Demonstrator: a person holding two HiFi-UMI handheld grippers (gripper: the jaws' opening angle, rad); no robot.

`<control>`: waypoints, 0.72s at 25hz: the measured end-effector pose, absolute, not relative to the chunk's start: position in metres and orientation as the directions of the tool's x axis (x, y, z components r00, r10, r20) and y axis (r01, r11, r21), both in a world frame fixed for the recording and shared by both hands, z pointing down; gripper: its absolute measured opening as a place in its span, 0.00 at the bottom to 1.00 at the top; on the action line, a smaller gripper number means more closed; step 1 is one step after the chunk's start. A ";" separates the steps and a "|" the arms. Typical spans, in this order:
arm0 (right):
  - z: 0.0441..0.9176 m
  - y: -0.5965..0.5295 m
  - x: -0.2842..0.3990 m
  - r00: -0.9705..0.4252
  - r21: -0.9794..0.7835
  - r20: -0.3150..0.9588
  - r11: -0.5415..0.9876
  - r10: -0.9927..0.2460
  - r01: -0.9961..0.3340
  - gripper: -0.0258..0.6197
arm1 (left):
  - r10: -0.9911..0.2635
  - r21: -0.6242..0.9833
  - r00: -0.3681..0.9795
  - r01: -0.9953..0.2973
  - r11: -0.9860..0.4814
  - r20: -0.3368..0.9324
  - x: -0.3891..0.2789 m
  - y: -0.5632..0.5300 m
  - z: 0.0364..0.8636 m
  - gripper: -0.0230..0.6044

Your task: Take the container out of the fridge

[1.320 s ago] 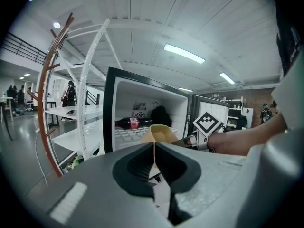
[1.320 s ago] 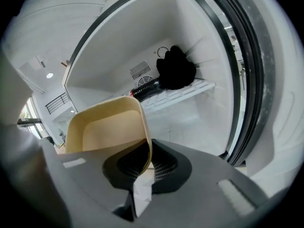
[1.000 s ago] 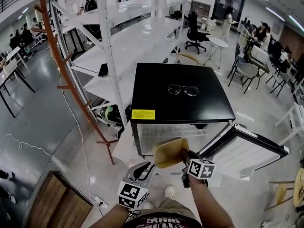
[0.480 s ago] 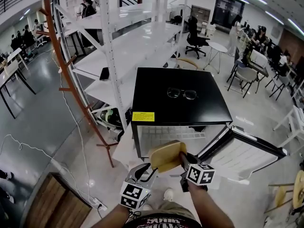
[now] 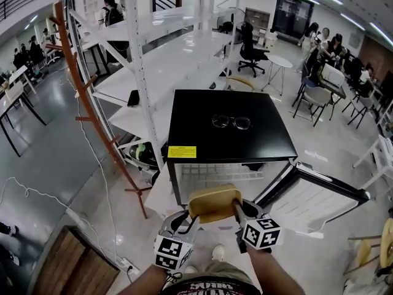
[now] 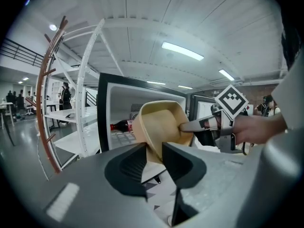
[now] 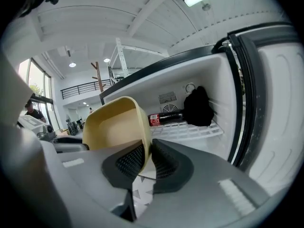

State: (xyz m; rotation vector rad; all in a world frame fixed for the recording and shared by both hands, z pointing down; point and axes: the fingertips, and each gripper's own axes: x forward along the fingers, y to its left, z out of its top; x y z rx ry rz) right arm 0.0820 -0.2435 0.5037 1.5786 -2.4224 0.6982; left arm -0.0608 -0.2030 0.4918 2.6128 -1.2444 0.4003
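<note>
A tan plastic container [image 5: 214,203] hangs in front of the open black mini fridge [image 5: 227,146], outside its compartment. My right gripper [image 5: 238,209] is shut on the container's right wall [image 7: 114,127], which runs down between the jaws at the right gripper [image 7: 148,156]. My left gripper [image 5: 184,221] pinches the container's near rim [image 6: 161,125], jaws close together around it at the left gripper [image 6: 154,158]. Inside the fridge a cola bottle [image 7: 164,118] lies on the wire shelf beside a black object [image 7: 198,107].
The fridge door [image 5: 319,195] stands open to the right. Glasses [image 5: 231,121] lie on the fridge top. A white shelving rack [image 5: 159,60] and a brown coat stand [image 5: 92,103] stand to the left. A wooden board [image 5: 73,263] lies on the floor at lower left.
The container has shifted left and a little toward me, away from the fridge opening. It now sits between both grippers, with the left gripper's jaws on its rim.
</note>
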 end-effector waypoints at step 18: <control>0.464 -0.217 0.072 -0.523 -0.177 0.300 0.492 -0.797 -0.852 0.19 | -0.797 0.042 0.570 -0.818 -0.574 0.199 -0.075 -0.212 0.452 0.11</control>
